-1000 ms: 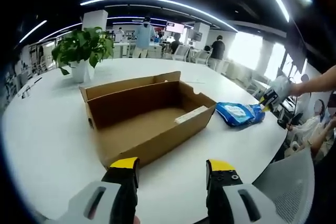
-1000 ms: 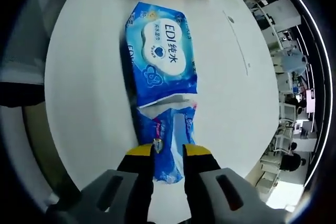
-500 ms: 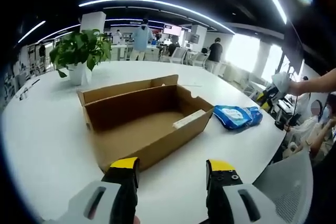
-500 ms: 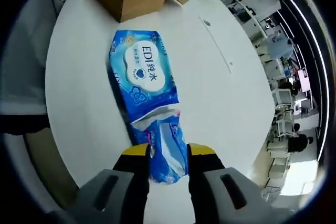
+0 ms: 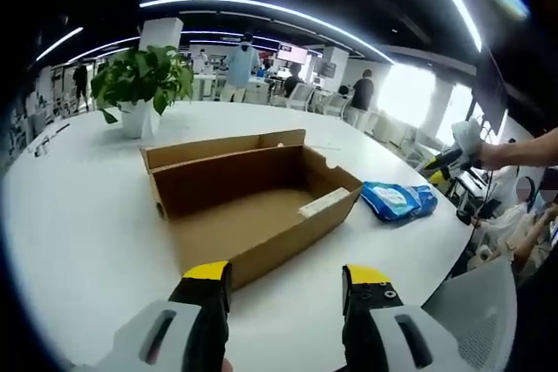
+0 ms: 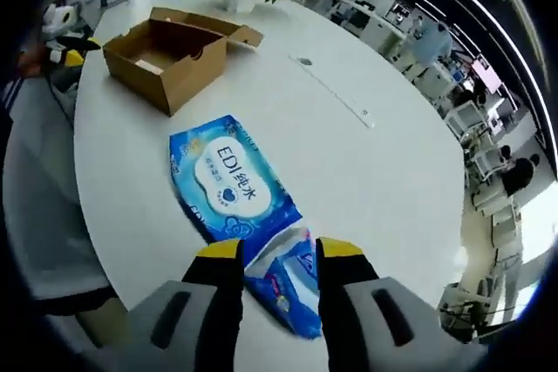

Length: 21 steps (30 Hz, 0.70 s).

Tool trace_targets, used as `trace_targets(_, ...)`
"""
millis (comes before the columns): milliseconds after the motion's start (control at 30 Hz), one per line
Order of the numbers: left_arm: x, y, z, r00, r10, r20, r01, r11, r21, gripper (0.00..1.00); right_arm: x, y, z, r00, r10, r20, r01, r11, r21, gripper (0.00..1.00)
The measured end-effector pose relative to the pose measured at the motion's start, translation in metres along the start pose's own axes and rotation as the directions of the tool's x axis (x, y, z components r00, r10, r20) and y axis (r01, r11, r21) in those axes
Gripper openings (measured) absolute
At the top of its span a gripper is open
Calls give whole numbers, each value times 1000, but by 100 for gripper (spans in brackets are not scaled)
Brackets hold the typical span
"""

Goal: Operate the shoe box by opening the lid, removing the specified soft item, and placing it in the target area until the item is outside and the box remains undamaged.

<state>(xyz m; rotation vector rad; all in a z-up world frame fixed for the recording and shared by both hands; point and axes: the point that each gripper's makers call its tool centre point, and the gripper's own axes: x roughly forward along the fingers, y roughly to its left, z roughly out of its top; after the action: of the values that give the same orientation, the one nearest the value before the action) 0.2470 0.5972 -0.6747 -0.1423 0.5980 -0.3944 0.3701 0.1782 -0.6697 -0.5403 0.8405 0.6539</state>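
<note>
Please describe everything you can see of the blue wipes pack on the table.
The soft blue plastic wipes pack lies flat on the white round table, label up, with a white cloud-shaped patch printed "EDI". Its near end looks crumpled and lies between the open jaws of the right gripper. It rests outside the open brown cardboard shoe box, apart from it.

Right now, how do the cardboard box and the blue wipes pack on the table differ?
The shoe box is plain brown, stiff and open, and looks empty; the wipes pack is glossy blue, soft, flat and printed. The shoe box is much bigger than the wipes pack. Both lie on the white table, a little apart.
</note>
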Motion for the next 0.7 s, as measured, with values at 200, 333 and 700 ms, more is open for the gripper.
trace_targets(200, 0, 5, 1, 1000, 0, 2, 0, 1000, -6, 52, 9, 19, 43, 990, 36, 134, -52, 991, 119, 35)
trace_targets(333, 0, 6, 2, 1000, 0, 5, 0, 1000, -4, 52, 14, 34, 68, 982, 62, 179, -85, 988, 126, 36)
trace_targets(700, -4, 18, 4, 1000, 14, 19, -13, 1000, -9, 52, 28, 65, 105, 971, 121, 208, -137, 989, 63, 37)
